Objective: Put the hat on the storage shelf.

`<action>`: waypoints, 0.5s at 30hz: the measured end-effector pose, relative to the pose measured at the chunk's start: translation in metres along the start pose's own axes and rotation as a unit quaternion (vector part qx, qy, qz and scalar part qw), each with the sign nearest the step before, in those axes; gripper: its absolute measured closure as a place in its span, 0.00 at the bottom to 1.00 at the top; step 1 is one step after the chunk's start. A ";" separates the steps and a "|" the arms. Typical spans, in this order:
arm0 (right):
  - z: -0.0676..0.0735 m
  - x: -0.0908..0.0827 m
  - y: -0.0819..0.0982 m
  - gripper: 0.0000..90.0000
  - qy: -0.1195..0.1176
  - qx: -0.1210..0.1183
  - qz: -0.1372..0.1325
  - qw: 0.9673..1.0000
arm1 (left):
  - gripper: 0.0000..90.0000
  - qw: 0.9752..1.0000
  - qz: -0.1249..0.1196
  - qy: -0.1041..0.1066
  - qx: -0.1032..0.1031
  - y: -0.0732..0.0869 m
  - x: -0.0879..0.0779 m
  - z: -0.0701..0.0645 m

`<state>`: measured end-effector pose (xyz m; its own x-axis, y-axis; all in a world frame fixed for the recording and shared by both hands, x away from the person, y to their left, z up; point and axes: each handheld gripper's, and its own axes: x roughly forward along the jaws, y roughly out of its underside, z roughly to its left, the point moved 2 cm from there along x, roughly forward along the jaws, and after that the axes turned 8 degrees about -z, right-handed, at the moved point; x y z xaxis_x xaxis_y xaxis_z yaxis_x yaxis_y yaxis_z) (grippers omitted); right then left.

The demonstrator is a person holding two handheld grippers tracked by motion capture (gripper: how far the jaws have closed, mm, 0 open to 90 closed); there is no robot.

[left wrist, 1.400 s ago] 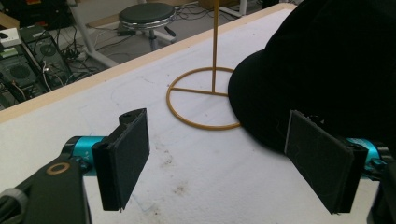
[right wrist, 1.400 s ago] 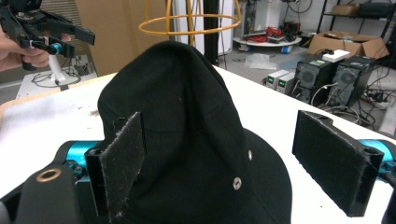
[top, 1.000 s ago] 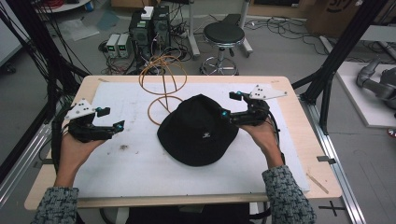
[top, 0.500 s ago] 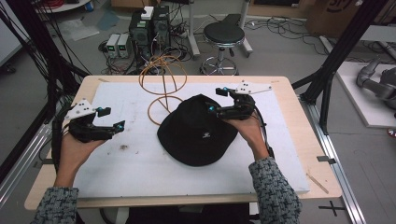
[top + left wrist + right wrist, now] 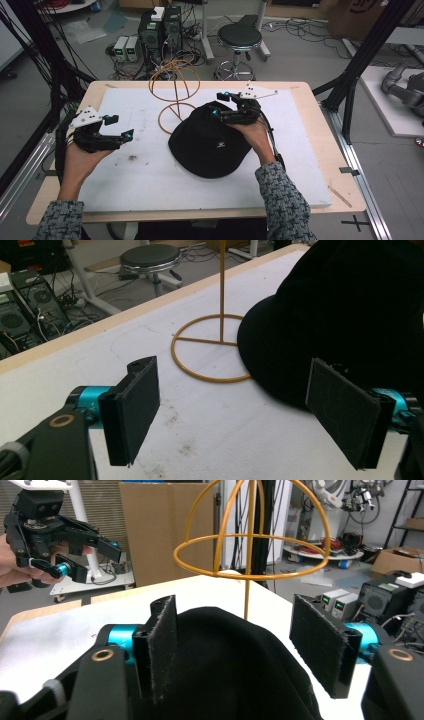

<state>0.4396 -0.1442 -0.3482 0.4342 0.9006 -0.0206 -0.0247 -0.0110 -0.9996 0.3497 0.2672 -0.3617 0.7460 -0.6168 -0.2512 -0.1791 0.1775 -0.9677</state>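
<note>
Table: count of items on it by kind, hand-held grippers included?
Black hat: 1
Orange wire hat stand: 1
White mat: 1
Hand-held grippers: 2, left hand-held gripper, right hand-held gripper
Total: 5

Black cap [image 5: 350, 315] cut off by left gripper view's top and right edges.

Open tool [image 5: 242, 412] faces black hat [image 5: 350, 315] (untouched).

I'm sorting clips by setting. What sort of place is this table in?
Most likely a robotics or electronics lab, not a home: power supplies and computer towers stand on the floor among loose cables, a black metal frame surrounds the table, and cardboard boxes stand behind.
</note>
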 end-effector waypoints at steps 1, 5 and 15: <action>0.000 0.001 0.001 0.44 -0.003 0.001 -0.004 1.000 | 0.24 1.000 0.000 0.000 0.000 0.000 0.000 0.000; -0.003 0.005 0.005 0.45 -0.010 0.010 0.000 1.000 | 0.24 1.000 -0.001 0.000 -0.001 0.000 -0.001 0.001; -0.008 0.007 0.010 0.55 -0.013 0.016 -0.007 1.000 | 0.24 1.000 0.001 0.001 -0.001 0.000 0.000 0.001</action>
<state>0.4502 -0.1412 -0.3583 0.4105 0.9118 -0.0058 -0.0478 0.0151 -0.9987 0.3501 0.2680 -0.3620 0.7442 -0.6182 -0.2529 -0.1814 0.1774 -0.9673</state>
